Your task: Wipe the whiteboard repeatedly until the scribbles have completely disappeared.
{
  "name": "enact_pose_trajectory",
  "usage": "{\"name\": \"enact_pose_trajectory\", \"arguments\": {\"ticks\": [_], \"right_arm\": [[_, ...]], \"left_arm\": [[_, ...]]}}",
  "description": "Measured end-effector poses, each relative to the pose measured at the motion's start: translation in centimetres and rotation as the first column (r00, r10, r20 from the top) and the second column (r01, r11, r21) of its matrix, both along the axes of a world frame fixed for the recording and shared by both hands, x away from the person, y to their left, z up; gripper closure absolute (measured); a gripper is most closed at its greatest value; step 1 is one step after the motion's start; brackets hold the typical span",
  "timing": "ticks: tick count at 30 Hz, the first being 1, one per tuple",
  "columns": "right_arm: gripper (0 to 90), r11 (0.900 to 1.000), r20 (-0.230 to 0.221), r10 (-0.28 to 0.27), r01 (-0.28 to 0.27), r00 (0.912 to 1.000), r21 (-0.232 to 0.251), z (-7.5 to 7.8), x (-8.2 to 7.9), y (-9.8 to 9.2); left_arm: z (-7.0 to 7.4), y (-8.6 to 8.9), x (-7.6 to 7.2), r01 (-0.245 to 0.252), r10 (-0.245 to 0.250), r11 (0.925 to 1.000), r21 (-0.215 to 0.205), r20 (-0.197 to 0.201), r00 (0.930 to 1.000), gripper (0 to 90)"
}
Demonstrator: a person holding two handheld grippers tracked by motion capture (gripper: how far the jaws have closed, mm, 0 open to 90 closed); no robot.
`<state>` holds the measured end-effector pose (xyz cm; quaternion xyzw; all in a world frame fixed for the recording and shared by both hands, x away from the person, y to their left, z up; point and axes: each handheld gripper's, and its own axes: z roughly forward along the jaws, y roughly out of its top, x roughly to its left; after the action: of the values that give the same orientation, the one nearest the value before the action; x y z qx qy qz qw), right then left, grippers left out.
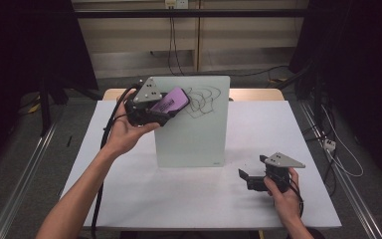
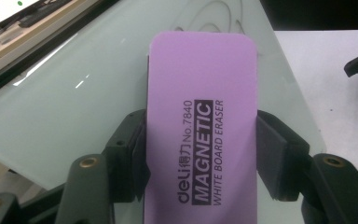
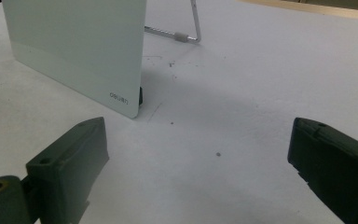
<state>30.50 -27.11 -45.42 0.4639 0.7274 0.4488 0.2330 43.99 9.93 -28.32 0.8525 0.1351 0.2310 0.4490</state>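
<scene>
Right gripper (image 1: 251, 175): lower right of the high view, low over the white desk (image 1: 189, 199), jaws wide apart with nothing between them.
Glass board (image 1: 194, 134): centre of frame, propped upright on the desk.
Left gripper (image 1: 166, 112): upper left of centre, clamped on the purple eraser (image 1: 173, 101).
Eraser: against the board's upper left part, beside the black scribble (image 1: 204, 99).
</scene>
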Motion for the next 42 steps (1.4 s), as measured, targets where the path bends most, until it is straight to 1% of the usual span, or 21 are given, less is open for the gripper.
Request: {"name": "enact_pose_trajectory", "arguments": {"ticks": [2,3,4,6,10,13,15,16,17,19,21,22,23,29,30,31,34,37,38,40,42], "right_arm": [[5.2,1.0,0.002,0.0,0.0,1.0,-0.001,0.0,0.0,0.0],[5.2,1.0,0.002,0.0,0.0,1.0,-0.001,0.0,0.0,0.0],[5.2,1.0,0.001,0.0,0.0,1.0,-0.001,0.0,0.0,0.0],[5.2,1.0,0.001,0.001,-0.001,1.0,-0.001,0.0,0.0,0.0],[5.2,1.0,0.001,0.001,-0.001,1.0,-0.001,0.0,0.0,0.1],[5.2,1.0,0.0,0.001,-0.001,1.0,-0.001,0.0,0.0,0.1],[5.2,1.0,0.001,0.0,0.0,1.0,-0.001,0.0,0.0,0.1],[5.2,1.0,0.0,0.001,-0.001,1.0,-0.001,0.0,0.0,0.0],[5.2,1.0,0.001,0.001,-0.001,1.0,-0.002,0.0,0.0,0.1],[5.2,1.0,0.002,0.001,-0.001,1.0,-0.003,0.0,0.0,0.0],[5.2,1.0,0.001,0.002,-0.002,1.0,-0.003,0.0,0.0,0.0],[5.2,1.0,0.001,0.001,-0.001,1.0,-0.003,0.0,0.0,0.0],[5.2,1.0,0.001,0.0,0.0,1.0,-0.003,0.0,0.0,0.0],[5.2,1.0,0.003,-0.001,0.002,1.0,-0.003,0.0,0.0,-0.1],[5.2,1.0,0.003,-0.001,0.001,1.0,-0.002,0.0,0.0,-0.1],[5.2,1.0,0.002,-0.001,0.001,1.0,-0.002,0.0,0.0,-0.1],[5.2,1.0,0.003,-0.001,0.001,1.0,-0.002,0.0,0.0,-0.1],[5.2,1.0,0.003,-0.001,0.001,1.0,-0.003,0.0,0.0,-0.1],[5.2,1.0,0.004,-0.001,0.001,1.0,-0.003,0.0,0.0,-0.1],[5.2,1.0,0.004,-0.002,0.002,1.0,-0.003,0.0,0.0,-0.1],[5.2,1.0,0.003,-0.001,0.001,1.0,-0.004,0.0,0.0,-0.1]], "left_arm": [[-0.3,0.0,-0.1,0.004,-0.004,1.0,0.001,-0.002,1.0,41.0],[-0.5,-0.1,-0.1,0.007,-0.007,1.0,0.002,-0.013,0.9999,41.0],[-0.6,-0.1,-0.2,0.009,-0.008,0.9999,0.01,-0.014,0.9999,41.0],[-1.0,-0.3,-0.4,0.009,-0.009,0.9999,0.011,-0.015,0.9998,40.9],[-1.9,-0.6,-0.8,0.022,-0.021,0.9991,0.036,-0.026,0.9994,41.0],[-2.5,-0.7,-1.0,0.029,-0.027,0.9985,0.047,-0.032,0.9991,40.9],[-2.6,-0.8,-1.1,0.03,-0.028,0.9985,0.045,-0.034,0.999,40.9],[-2.6,-0.8,-1.0,0.028,-0.027,0.9986,0.046,-0.032,0.9991,40.9],[-2.5,-0.8,-1.0,0.033,-0.03,0.9981,0.053,-0.04,0.9987,41.0],[-2.4,-0.7,-0.9,0.035,-0.033,0.9983,0.047,-0.045,0.9985,41.0],[-2.1,-0.7,-0.8,0.03,-0.028,0.9987,0.04,-0.04,0.9988,41.0],[-1.9,-0.6,-0.7,0.027,-0.026,0.9989,0.039,-0.039,0.9989,41.0],[-1.7,-0.6,-0.6,0.023,-0.022,0.9994,0.025,-0.035,0.9991,41.0],[0.0,0.0,0.0,-0.004,0.004,1.0,0.006,-0.013,0.9999,41.0],[0.3,0.2,0.1,-0.009,0.009,1.0,0.002,-0.015,0.9999,41.0],[0.4,0.3,0.2,-0.016,0.016,0.9998,-0.013,-0.01,0.9998,41.0],[1.1,0.9,0.5,-0.026,0.026,0.9991,-0.032,-0.009,0.9996,41.0],[1.6,1.6,0.7,-0.046,0.047,0.9971,-0.061,0.007,0.9989,41.0],[1.6,1.8,0.8,-0.048,0.048,0.9961,-0.074,-0.001,0.9988,41.0],[1.5,2.0,0.8,-0.047,0.047,0.9964,-0.071,0.006,0.9989,41.0],[1.4,1.8,0.6,-0.046,0.046,0.9973,-0.057,0.005,0.9989,41.0]]}}
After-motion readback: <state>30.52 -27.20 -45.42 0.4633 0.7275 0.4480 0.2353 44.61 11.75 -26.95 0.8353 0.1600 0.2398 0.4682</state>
